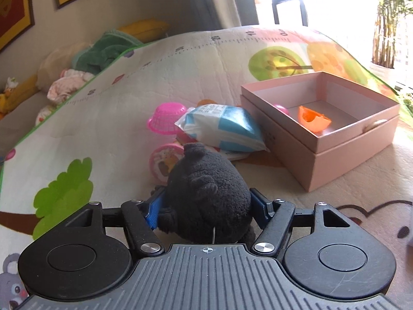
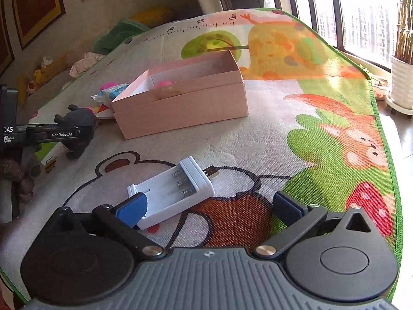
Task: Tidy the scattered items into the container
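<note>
A colourful cartoon-printed play mat (image 2: 258,139) with a green border carries everything here. At its left side, the left gripper (image 1: 204,206) has its blue-padded fingers (image 1: 155,211) pressed against both sides of a dark grey plush toy animal (image 1: 206,193), holding it; in the right wrist view the toy (image 2: 77,131) appears lifted slightly off the mat, though this is hard to confirm. Just beyond the plush, toward the mat's far edge, lie a round pink toy with a cartoon face (image 1: 165,161), a small pink plastic basket (image 1: 167,118) turned upside down, and a soft white and blue packet of tissues (image 1: 222,126) leaning over them. To the right of that cluster stands an open pale pink cardboard box (image 1: 335,155), its tray nested in its lid, near the middle of the mat. Inside it sit a pink ball (image 1: 282,109), an orange hollow half shell (image 1: 313,121), and a pale rounded object (image 1: 375,124) by the near right wall, too hidden to identify. Nearer the front edge of the mat, a white plastic battery charger with a USB plug (image 2: 175,191) lies flat on a printed bear. The right gripper (image 2: 209,206) hovers over it with its fingers spread wide; the left blue pad (image 2: 131,210) overlaps the charger's near end, the right one (image 2: 286,206) well apart from it.
</note>
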Demonstrator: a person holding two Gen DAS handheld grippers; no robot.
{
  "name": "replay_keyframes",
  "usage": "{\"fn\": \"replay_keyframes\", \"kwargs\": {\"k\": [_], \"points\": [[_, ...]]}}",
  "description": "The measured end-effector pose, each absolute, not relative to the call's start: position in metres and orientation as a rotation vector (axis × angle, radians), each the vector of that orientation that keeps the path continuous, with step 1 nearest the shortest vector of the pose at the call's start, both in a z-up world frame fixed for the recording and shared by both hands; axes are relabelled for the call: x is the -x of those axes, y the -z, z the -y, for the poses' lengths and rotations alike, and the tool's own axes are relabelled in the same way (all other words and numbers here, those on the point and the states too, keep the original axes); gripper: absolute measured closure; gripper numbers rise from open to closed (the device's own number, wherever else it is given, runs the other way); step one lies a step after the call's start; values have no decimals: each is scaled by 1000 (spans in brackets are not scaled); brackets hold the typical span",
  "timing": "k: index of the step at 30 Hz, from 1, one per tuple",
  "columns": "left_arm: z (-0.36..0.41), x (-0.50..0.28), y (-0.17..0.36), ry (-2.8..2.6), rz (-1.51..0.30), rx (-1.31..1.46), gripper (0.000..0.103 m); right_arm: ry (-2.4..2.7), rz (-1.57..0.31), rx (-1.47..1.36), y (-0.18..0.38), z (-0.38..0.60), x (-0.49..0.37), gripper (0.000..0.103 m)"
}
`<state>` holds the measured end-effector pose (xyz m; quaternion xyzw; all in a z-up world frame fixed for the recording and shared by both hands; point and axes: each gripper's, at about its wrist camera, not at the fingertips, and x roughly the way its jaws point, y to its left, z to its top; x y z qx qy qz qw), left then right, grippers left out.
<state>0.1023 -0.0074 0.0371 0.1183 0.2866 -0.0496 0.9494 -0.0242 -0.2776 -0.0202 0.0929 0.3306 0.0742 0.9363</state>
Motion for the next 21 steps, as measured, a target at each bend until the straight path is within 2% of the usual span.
{"fn": "replay_keyframes", "kwargs": {"k": [7,10,21], "points": [[26,-27,-43,432,-601,-264,26,-172,-666,-100,23,271,27,0],[29,-13,-35,397,-585,-325,11,-171,-666,-96,23,271,27,0],[-9,-9,-36,212,-594,-426,1,-255,-688,-21,15,256,29,0]]}}
